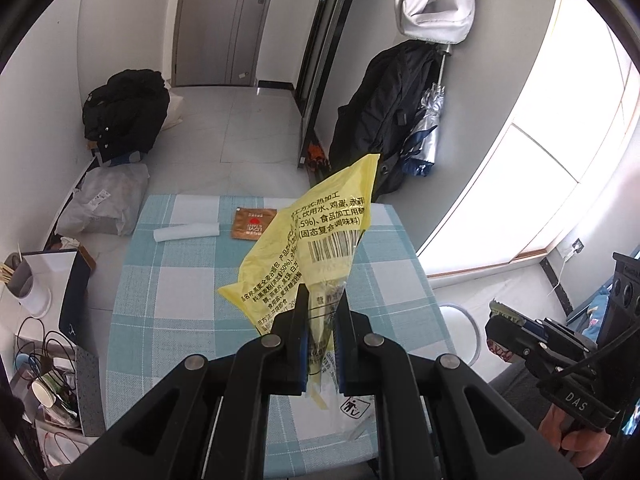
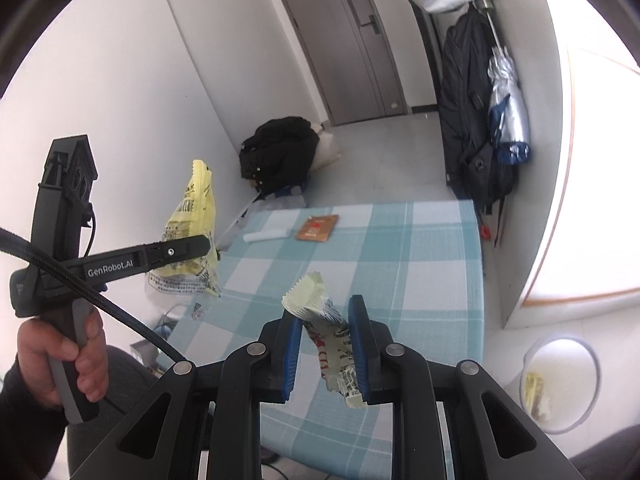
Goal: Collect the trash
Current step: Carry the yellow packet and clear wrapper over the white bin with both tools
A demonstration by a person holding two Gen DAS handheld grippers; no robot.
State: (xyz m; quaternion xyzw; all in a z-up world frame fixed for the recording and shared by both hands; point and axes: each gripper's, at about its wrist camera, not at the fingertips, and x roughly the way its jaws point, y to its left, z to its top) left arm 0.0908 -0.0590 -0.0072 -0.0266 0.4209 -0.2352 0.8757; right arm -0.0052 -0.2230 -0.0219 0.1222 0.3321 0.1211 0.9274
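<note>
My left gripper [image 1: 322,302] is shut on a yellow snack bag [image 1: 316,236] with a barcode and holds it up above the checked table [image 1: 172,300]. It shows from the side in the right wrist view [image 2: 208,248], with the bag [image 2: 192,216] hanging from it at the table's left edge. My right gripper [image 2: 325,312] is shut on a pale green and white wrapper [image 2: 326,320] above the table's near part; it also shows in the left wrist view [image 1: 496,312]. On the far table lie a brown sachet [image 1: 253,223] [image 2: 317,227] and a white paper roll [image 1: 187,232] [image 2: 267,235].
A white trash bin [image 2: 560,384] with some trash inside stands on the floor right of the table; its rim shows in the left wrist view [image 1: 460,320]. Coats and an umbrella [image 2: 508,108] hang at the right wall. A black bag [image 2: 280,152] lies beyond the table. Cluttered shelf [image 1: 44,344] at left.
</note>
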